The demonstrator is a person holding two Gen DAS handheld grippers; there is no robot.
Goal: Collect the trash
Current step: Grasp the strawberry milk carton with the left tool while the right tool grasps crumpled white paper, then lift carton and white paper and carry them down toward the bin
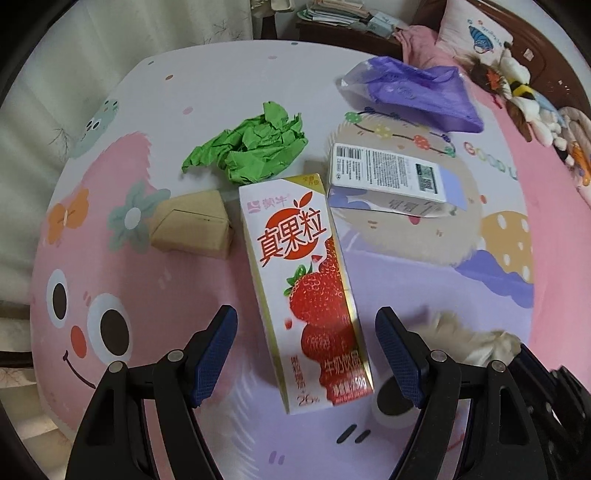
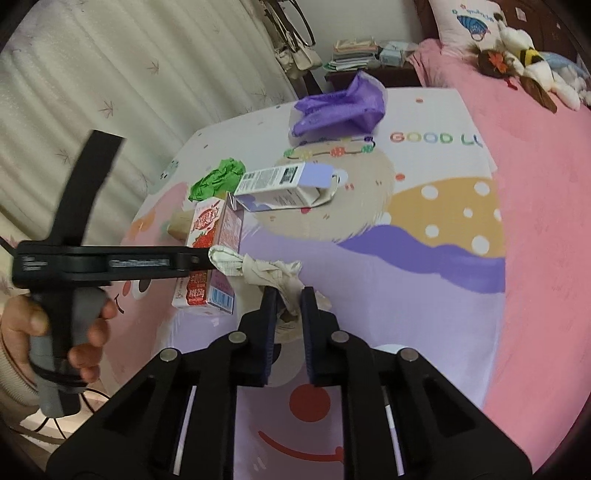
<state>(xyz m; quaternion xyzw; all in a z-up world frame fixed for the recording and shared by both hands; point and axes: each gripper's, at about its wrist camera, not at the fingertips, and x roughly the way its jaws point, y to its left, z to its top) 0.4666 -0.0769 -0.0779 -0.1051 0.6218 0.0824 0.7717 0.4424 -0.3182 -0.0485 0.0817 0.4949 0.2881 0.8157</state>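
Observation:
A strawberry milk carton (image 1: 306,288) lies on the cartoon bedspread between the open fingers of my left gripper (image 1: 306,339); it also shows in the right wrist view (image 2: 210,258). My right gripper (image 2: 288,299) is shut on a crumpled white tissue (image 2: 258,269), held just right of the carton; the tissue shows blurred in the left view (image 1: 469,339). Beyond lie a green crumpled paper (image 1: 251,147), a brown paper wedge (image 1: 192,229), a white and blue box (image 1: 391,177) and a purple plastic bag (image 1: 417,92).
A roll of tape (image 1: 395,402) lies under the left gripper's right finger. Stuffed toys (image 1: 524,96) and a pillow (image 1: 476,33) sit at the bed's head. A nightstand with papers (image 2: 358,55) and curtains (image 2: 110,92) stand beyond the bed.

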